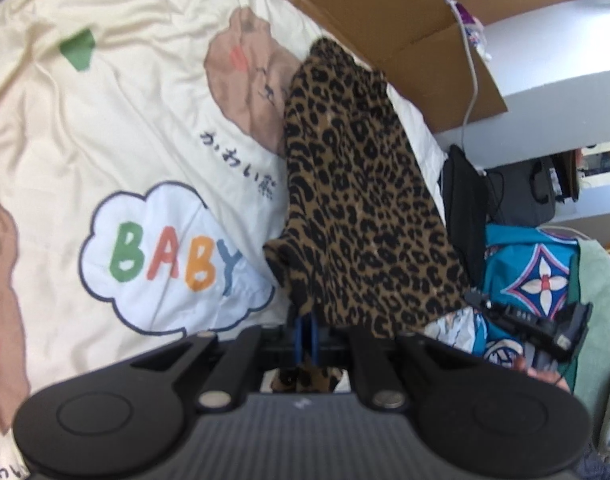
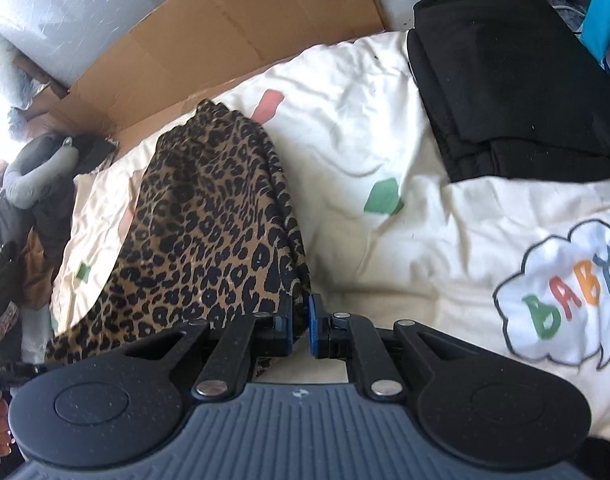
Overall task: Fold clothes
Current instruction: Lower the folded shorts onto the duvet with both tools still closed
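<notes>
Your left gripper [image 1: 305,332] and right gripper [image 2: 301,320] each pinch an edge of the brown-and-black leopard-print garment [image 1: 357,200].
It hangs between them above the cream cartoon-printed bedspread [image 2: 385,140], its far end near the brown cardboard sheet [image 2: 209,40]; folded black clothing [image 2: 517,92] lies on that bedspread.

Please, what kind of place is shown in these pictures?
Most likely a lived-in bedroom: the leopard-print garment lies on a cream "BABY" bedcover, beside folded black clothes, with flattened cardboard behind the bed.
</notes>
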{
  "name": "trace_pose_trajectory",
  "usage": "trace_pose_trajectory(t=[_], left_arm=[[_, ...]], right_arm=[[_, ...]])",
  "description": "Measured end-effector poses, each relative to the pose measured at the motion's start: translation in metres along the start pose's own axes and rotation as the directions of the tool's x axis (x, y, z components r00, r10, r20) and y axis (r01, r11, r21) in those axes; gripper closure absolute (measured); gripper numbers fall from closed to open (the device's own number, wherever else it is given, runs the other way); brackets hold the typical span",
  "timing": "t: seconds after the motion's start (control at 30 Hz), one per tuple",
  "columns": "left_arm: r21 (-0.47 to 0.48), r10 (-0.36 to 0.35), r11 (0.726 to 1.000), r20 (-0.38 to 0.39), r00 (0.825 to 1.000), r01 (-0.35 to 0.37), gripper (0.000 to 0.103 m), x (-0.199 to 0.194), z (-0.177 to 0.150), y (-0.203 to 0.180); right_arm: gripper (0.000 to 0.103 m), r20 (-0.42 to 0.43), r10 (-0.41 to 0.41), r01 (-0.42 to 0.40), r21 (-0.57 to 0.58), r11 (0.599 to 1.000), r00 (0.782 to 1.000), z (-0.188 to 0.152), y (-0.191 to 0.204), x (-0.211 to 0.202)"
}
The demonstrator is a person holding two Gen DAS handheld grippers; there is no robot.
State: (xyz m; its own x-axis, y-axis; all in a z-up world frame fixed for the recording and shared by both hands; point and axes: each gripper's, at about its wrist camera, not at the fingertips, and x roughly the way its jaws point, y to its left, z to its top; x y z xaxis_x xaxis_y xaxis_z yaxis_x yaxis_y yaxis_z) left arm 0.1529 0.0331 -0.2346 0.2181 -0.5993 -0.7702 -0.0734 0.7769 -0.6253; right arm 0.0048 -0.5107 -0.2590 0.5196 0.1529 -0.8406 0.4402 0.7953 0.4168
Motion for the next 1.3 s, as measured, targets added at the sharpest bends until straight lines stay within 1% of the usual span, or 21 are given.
trace_pose_trajectory(t=[0.1, 0.2, 0.3, 0.43, 0.57, 0.63, 0.77, 0.87, 1.0, 1.1, 1.3], left_arm=[[-0.013, 0.022, 1.0, 0.019, 1.0, -0.022, 0.098, -0.012, -0.002, -0.006], [-0.001, 0.041, 0.999, 0.031, 0.999, -0.041, 0.098, -0.021, -0.002, -0.012], [0.025, 0.074, 0.997, 0.028, 0.997, -0.075, 0.098, -0.025, -0.003, -0.018], [0.036, 0.096, 0.995, 0.024, 0.995, -0.097, 0.098, -0.035, -0.012, -0.023], [0.061, 0.148, 0.987, 0.01, 0.989, -0.148, 0.098, -0.045, -0.024, -0.031], [0.071, 0.157, 0.985, 0.01, 0.988, -0.157, 0.098, -0.05, -0.031, -0.034], [0.073, 0.153, 0.986, -0.001, 0.988, -0.152, 0.098, -0.055, -0.045, -0.034], [0.053, 0.14, 0.989, -0.005, 0.99, -0.139, 0.098, -0.053, -0.055, -0.027], [0.011, 0.146, 0.989, -0.035, 0.989, -0.146, 0.099, -0.04, -0.068, -0.008], [-0.002, 0.157, 0.988, -0.058, 0.986, -0.157, 0.102, -0.026, -0.076, 0.006], [-0.07, 0.187, 0.978, -0.108, 0.976, -0.195, 0.103, 0.003, -0.089, 0.043]], right_arm=[[0.097, -0.007, -0.007, 0.007, 0.004, 1.0, 1.0, -0.007, 0.006, -0.011], [0.097, -0.008, 0.018, -0.018, 0.008, 1.0, 1.0, -0.013, 0.006, -0.015], [0.097, -0.009, 0.044, -0.044, 0.003, 0.999, 0.999, -0.022, 0.007, -0.019], [0.097, -0.003, 0.075, -0.075, 0.02, 0.997, 0.997, -0.035, 0.005, -0.028], [0.097, -0.004, 0.088, -0.088, 0.006, 0.996, 0.996, -0.048, 0.001, -0.04], [0.097, -0.008, 0.097, -0.097, -0.005, 0.995, 0.995, -0.056, -0.002, -0.046], [0.097, -0.039, 0.098, -0.099, -0.011, 0.995, 0.994, -0.072, -0.01, -0.054], [0.099, -0.067, 0.093, -0.093, -0.005, 0.996, 0.993, -0.084, -0.016, -0.052], [0.103, -0.106, 0.071, -0.069, 0.028, 0.997, 0.992, -0.095, -0.027, -0.04], [0.103, -0.125, 0.048, -0.041, 0.061, 0.997, 0.991, -0.101, -0.04, -0.029], [0.103, -0.156, -0.004, 0.019, 0.1, 0.995, 0.988, -0.11, -0.065, -0.008]])
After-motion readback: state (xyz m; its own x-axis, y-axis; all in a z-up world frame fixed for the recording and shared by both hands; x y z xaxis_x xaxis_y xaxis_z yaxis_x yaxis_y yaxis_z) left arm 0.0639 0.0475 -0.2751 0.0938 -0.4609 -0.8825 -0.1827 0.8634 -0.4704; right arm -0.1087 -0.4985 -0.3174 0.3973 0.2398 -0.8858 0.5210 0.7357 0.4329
